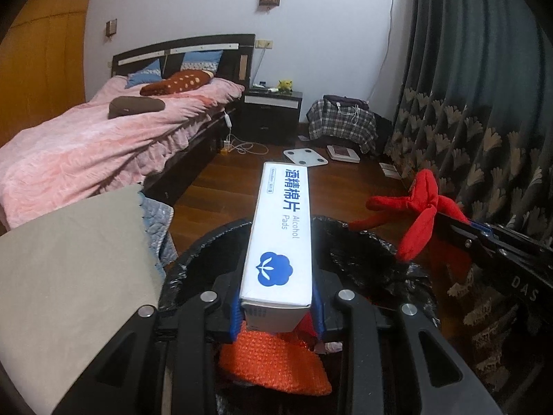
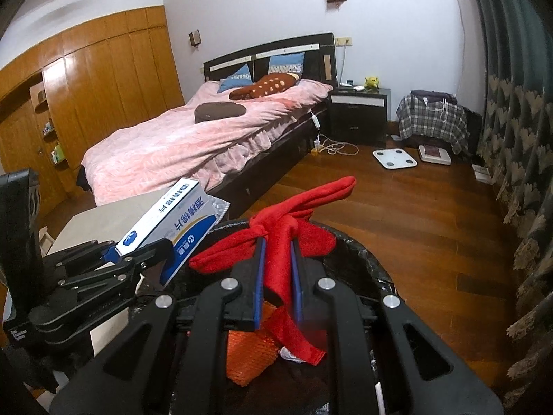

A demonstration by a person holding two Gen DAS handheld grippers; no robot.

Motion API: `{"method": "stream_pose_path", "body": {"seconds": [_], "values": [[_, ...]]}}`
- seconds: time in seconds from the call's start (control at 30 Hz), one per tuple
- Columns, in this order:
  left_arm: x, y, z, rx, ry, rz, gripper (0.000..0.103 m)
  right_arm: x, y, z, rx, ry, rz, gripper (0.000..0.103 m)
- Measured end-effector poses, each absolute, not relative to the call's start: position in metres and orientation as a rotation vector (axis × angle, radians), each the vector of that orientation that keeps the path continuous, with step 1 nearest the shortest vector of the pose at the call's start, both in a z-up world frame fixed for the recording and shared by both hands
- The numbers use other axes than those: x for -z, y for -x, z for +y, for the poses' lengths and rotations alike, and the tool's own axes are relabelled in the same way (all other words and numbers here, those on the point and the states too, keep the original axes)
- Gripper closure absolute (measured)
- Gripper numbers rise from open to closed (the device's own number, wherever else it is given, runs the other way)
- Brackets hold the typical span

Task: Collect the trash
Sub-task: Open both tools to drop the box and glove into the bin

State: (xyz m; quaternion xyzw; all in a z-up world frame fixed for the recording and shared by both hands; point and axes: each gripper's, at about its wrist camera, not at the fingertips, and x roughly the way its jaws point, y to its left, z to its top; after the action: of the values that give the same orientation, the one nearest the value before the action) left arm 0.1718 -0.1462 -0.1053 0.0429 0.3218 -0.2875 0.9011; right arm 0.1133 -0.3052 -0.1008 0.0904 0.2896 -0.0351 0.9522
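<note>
My left gripper (image 1: pixel 278 314) is shut on a white and blue alcohol pads box (image 1: pixel 281 235), held over a bin lined with a black bag (image 1: pixel 366 252). The box also shows in the right wrist view (image 2: pixel 172 221). My right gripper (image 2: pixel 278 276) is shut on a red cloth (image 2: pixel 293 221), held over the same bin (image 2: pixel 359 259). The red cloth shows in the left wrist view (image 1: pixel 414 218) at the right. An orange mesh piece (image 1: pixel 273 363) lies inside the bin, also in the right wrist view (image 2: pixel 249 356).
A bed with a pink cover (image 2: pixel 193 141) stands to the left. A beige surface (image 1: pixel 69 269) sits beside the bin. A dark nightstand (image 2: pixel 359 114), a white scale (image 2: pixel 394 159) and cables lie on the wooden floor. Dark curtains (image 2: pixel 518 121) hang at the right.
</note>
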Motion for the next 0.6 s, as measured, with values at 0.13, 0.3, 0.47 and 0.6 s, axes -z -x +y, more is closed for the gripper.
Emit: {"method": "stream_pose_path", "body": {"seconds": [0.13, 0.3, 0.47, 0.6], "values": [[0.109, -0.186, -0.150, 0.622, -0.068, 0.694, 0.046, 0.110, -0.126, -0.310, 0.090, -0.182, 0.620, 0.077], [0.104, -0.191, -0.142, 0.614, -0.048, 0.678, 0.026, 0.119, -0.129, -0.315, 0.121, -0.182, 0.636, 0.044], [0.092, -0.187, -0.128, 0.574, -0.041, 0.656, 0.011, 0.115, -0.119, -0.312, 0.148, -0.185, 0.613, 0.009], [0.078, -0.178, -0.113, 0.538, -0.046, 0.639, 0.006, 0.105, -0.110, -0.308, 0.126, -0.193, 0.614, 0.007]]}}
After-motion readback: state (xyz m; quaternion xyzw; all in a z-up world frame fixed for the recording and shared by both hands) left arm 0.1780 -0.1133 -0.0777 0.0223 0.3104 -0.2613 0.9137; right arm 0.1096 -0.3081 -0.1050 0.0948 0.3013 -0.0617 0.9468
